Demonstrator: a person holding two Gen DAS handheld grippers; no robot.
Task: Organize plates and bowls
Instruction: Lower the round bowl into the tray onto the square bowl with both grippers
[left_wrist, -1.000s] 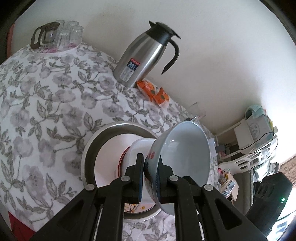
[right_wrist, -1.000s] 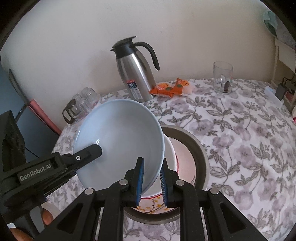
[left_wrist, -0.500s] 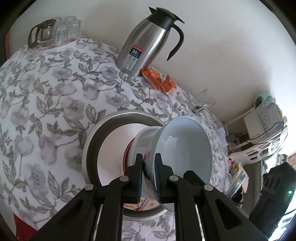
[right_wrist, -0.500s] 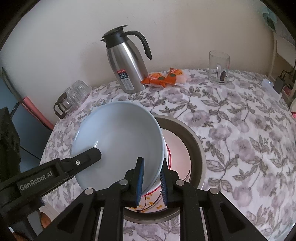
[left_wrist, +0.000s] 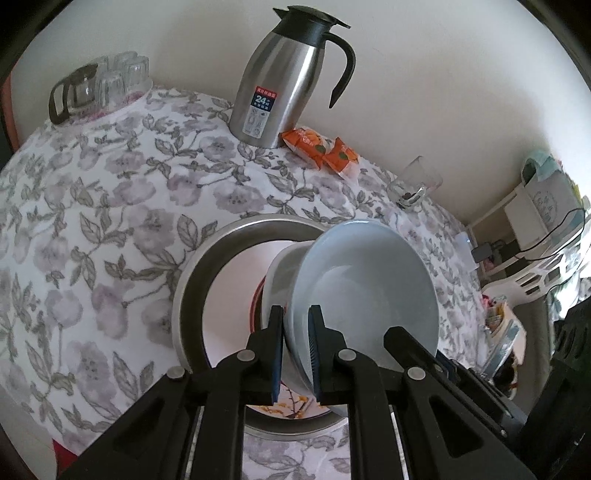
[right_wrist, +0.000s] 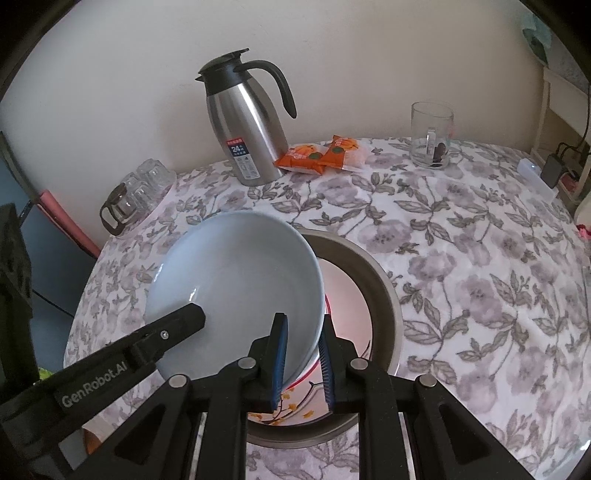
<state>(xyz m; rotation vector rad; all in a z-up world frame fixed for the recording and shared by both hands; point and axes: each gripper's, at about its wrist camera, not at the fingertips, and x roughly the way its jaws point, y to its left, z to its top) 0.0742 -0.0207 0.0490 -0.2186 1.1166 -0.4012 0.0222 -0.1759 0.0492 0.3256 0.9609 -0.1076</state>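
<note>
Both grippers hold one blue bowl, tilted, over the steel basin.

The left gripper (left_wrist: 297, 350) is nearly closed on the rim of the bowl (left_wrist: 365, 288), and the right gripper (right_wrist: 303, 363) pinches the opposite rim the same way. The bowl hangs tilted, just above a white bowl (left_wrist: 280, 273) and a flowered plate (right_wrist: 295, 404) inside the basin (right_wrist: 384, 291). The grip is only on a thin, smooth rim, so I think the bowl can slip or twist. If one side lets go first, it may knock against the white bowl and chip.
</note>
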